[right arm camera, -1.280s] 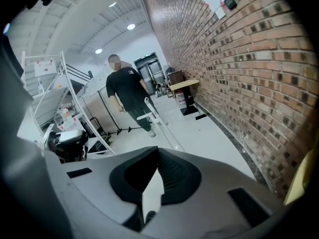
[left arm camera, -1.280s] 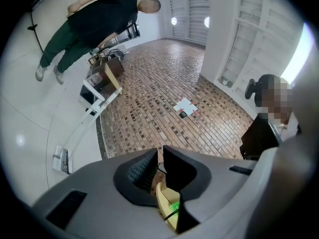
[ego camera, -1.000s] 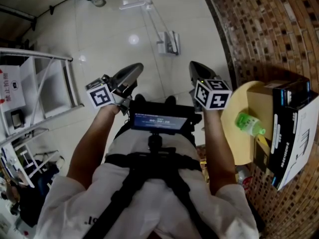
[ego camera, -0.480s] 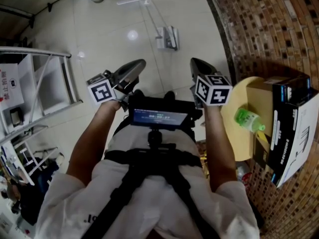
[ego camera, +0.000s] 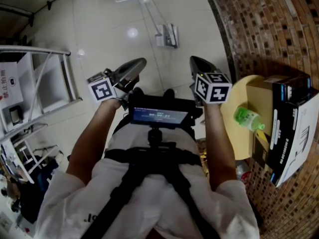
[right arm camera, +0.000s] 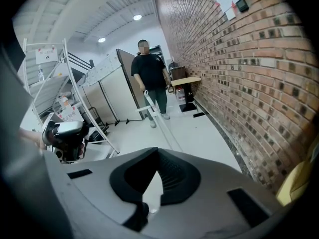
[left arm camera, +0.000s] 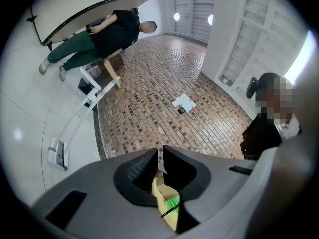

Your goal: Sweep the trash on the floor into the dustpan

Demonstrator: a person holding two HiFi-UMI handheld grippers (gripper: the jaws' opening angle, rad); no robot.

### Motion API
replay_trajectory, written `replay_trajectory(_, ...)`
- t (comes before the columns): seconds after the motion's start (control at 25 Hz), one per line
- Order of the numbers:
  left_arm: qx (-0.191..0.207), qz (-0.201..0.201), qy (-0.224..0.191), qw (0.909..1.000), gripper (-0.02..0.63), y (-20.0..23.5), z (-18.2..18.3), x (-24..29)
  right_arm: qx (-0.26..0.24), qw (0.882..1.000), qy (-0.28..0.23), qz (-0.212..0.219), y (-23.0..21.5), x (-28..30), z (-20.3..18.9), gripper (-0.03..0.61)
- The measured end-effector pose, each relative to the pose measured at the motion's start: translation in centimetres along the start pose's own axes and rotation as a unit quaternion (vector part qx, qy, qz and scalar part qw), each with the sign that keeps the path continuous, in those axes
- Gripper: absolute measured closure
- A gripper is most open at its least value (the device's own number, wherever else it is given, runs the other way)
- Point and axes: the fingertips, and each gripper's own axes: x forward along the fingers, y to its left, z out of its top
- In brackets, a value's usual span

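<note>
White tile floor (ego camera: 99, 34); brick paving (ego camera: 269, 29) at 3 o'clock. A round yellow table (ego camera: 238, 146) at 4 o'clock carries stacked boxes (ego camera: 291, 123) (shut, contents unseen) and a green bottle (ego camera: 247, 119).

The long-handled dustpan (ego camera: 167, 36) sits on the tile at 12 o'clock from the left tongs (ego camera: 135, 64) and right tongs (ego camera: 195, 63), well apart from both. Its handle runs off toward 11. Pan contents can't be told. Neither hand is clearly nearer.

Left tongs pressed nearly together, only a slit, nothing pinched. Right tongs fully pressed together, empty.

Trash: paper scraps (left arm camera: 184, 102) on the brick, well beyond the left tips, at 12 to 1 in the left gripper view. No broom in hand, so I judge sweeping not begun.
</note>
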Motion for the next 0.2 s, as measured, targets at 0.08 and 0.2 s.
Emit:
replay_trajectory(0.08, 0.005, -0.010, 0.000, 0.9999, 0.584, -0.33, 0.05, 0.25, 0.000, 1.000, 0.000, 0.000, 0.01, 0.04, 0.08, 0.578)
replay_trajectory(0.2, 0.001, -0.004, 0.004, 1.0000, 0.584, -0.14, -0.14, 0.22, 0.000, 1.000, 0.001, 0.001, 0.04, 0.04, 0.14, 0.578)
